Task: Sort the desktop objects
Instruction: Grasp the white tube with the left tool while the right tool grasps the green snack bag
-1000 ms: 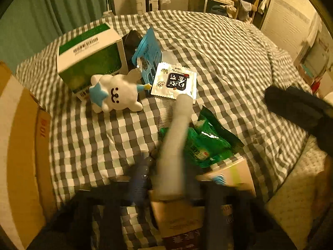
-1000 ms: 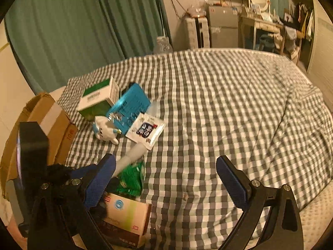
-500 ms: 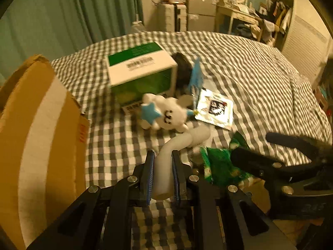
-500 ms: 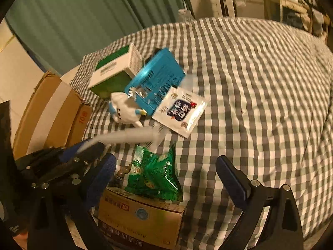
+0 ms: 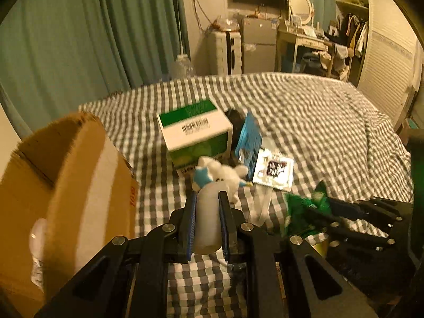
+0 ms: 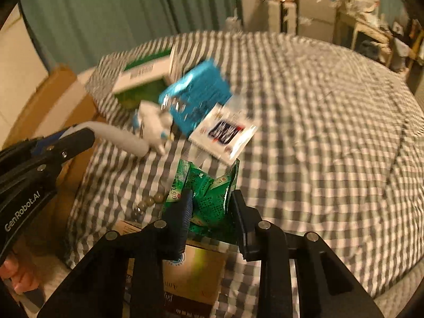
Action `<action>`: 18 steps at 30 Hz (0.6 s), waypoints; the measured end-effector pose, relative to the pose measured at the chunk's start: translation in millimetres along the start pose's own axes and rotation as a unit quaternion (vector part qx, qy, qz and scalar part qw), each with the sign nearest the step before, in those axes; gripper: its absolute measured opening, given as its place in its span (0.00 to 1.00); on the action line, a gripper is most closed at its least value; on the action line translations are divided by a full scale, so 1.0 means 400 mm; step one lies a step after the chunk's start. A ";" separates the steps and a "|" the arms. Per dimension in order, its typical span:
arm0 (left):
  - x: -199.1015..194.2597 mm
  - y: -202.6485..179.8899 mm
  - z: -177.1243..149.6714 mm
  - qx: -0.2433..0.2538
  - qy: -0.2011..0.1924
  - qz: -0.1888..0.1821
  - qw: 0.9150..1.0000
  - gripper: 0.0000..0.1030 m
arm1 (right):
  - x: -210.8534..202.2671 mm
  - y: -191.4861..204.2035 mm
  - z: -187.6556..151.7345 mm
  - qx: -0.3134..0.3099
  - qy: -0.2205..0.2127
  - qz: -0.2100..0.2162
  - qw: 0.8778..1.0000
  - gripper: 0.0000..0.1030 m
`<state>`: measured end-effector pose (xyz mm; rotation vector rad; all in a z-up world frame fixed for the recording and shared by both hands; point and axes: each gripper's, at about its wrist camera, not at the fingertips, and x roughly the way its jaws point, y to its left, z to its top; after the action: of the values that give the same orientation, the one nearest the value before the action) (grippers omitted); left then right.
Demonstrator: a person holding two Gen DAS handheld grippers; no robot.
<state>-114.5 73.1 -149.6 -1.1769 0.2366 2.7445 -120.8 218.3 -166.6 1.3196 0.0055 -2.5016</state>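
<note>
item: white tube point(image 5: 208, 220). soft, pale, slightly bent, cap end pointing outward. a second ago it lay among the clutter near the bed's near edge; now it is lifted off the checked bed point(image 5: 318, 122), clamped between the narrow jaws of the left tool point(image 5: 207, 212) and swung toward the cardboard box point(image 5: 66, 175) beside the bed's left edge. judged: pick complete, drop into the box next.

item: green snack bag point(image 6: 209, 193). crinkled foil, resting partly on a small carton point(image 6: 190, 267) at the near edge. the right tool point(image 6: 212, 209), wide a second ago, has closed in around it; whether the pads grip yet cannot be told through the blur.

remaining on the bed's left half: green-and-white box point(image 5: 193, 129), blue packet point(image 5: 249, 137), white plush toy point(image 5: 225, 172), white sachet point(image 5: 274, 165), bead string point(image 6: 148, 204).
</note>
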 end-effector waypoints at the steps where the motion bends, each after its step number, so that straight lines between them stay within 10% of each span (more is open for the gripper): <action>1: -0.017 0.002 0.005 0.000 -0.009 0.000 1.000 0.15 | -0.019 -0.004 -0.001 0.006 -0.013 -0.003 1.000 0.28; 18: -0.278 0.048 0.033 -0.015 -0.099 -0.006 0.995 0.15 | -0.322 0.069 0.012 0.011 -0.157 -0.046 0.987 0.28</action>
<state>-51.5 49.0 -58.2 -0.9016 0.1656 2.8379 -49.2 226.4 -56.2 0.9386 -0.0323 -2.7676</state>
